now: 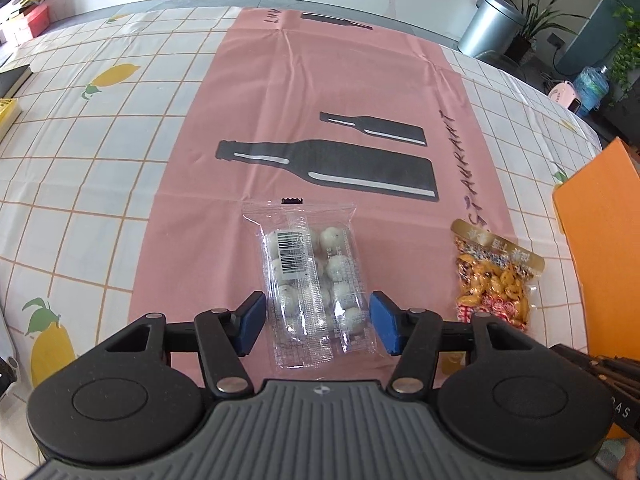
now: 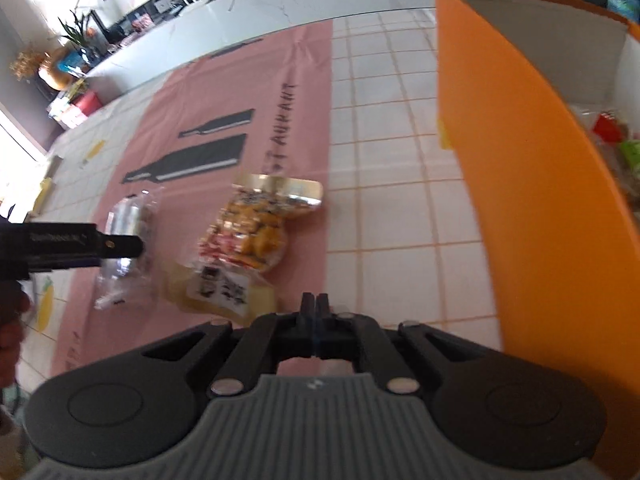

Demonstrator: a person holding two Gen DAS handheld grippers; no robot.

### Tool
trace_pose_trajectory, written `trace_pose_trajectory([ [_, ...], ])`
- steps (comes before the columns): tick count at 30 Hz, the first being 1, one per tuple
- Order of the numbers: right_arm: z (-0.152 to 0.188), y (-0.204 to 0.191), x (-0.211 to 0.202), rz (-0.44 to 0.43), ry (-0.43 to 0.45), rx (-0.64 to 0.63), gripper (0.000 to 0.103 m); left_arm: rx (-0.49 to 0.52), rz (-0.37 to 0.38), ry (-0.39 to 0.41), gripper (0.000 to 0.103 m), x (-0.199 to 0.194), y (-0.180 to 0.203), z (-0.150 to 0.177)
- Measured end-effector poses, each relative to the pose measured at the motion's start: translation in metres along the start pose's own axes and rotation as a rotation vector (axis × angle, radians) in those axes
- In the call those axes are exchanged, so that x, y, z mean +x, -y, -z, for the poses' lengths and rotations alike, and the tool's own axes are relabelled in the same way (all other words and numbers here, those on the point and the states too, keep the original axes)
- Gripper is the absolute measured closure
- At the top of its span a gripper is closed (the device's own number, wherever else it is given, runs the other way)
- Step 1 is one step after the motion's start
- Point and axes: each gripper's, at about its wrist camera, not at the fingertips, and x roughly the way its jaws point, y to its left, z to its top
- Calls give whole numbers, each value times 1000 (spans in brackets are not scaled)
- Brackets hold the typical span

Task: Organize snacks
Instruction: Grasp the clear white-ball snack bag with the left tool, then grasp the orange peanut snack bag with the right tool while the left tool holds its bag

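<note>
A clear packet of white round sweets (image 1: 314, 280) lies on the pink mat (image 1: 280, 120). My left gripper (image 1: 318, 322) is open, its blue pads either side of the packet's near end, not closed on it. A gold-topped bag of orange snacks (image 1: 494, 280) lies to the right on the mat edge. In the right wrist view the same bag (image 2: 256, 228) lies ahead left of my right gripper (image 2: 315, 308), which is shut and empty. The clear packet (image 2: 128, 240) and the left gripper's finger (image 2: 120, 245) show at left.
An orange box (image 2: 520, 200) stands at the right, open, with wrapped snacks inside (image 2: 616, 148); it also shows in the left wrist view (image 1: 600, 240). The checked lemon-print tablecloth (image 1: 100, 160) covers the table. A metal bin (image 1: 494, 24) and plants stand beyond the far edge.
</note>
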Motion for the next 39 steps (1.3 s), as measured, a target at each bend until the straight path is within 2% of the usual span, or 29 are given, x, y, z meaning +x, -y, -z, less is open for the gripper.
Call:
trace_pose_trajectory([
  [7, -3, 0, -12, 28, 65, -6, 101, 23, 3, 5, 37, 0, 9, 6],
  [9, -9, -6, -14, 11, 91, 9, 90, 20, -6, 12, 34, -1, 9, 6],
  [10, -11, -8, -14, 3, 105, 21, 76, 28, -17, 16, 33, -1, 9, 6],
  [11, -14, -11, -15, -2, 123, 35, 67, 39, -32, 22, 31, -1, 9, 5],
  [13, -20, -18, -15, -13, 139, 64, 65, 46, -51, 31, 31, -2, 8, 4],
  [17, -31, -31, -5, -50, 122, 122, 49, 30, -53, 30, 31, -2, 4, 2],
  [21, -35, -51, 13, -27, 82, 110, 45, 14, -50, 27, 31, -2, -1, 1],
  [24, -37, -63, 25, -15, 85, 66, 41, 1, -40, 19, 31, -2, -5, 1],
  [28, -39, -67, 41, -6, 66, 31, 39, -7, -32, 15, 31, -2, -8, 0],
  [33, -36, -66, 46, -10, 107, -7, 36, 6, -35, 21, 30, 1, -6, 1],
  [36, -32, -68, 45, -2, 125, -37, 40, 36, -45, 23, 23, 3, -1, 0],
  [37, -31, -69, 45, 2, 130, -50, 47, 41, -44, 23, 21, 4, 0, 0],
  [39, -30, -68, 44, 3, 134, -47, 50, 38, -49, 26, 19, 5, 1, -1],
])
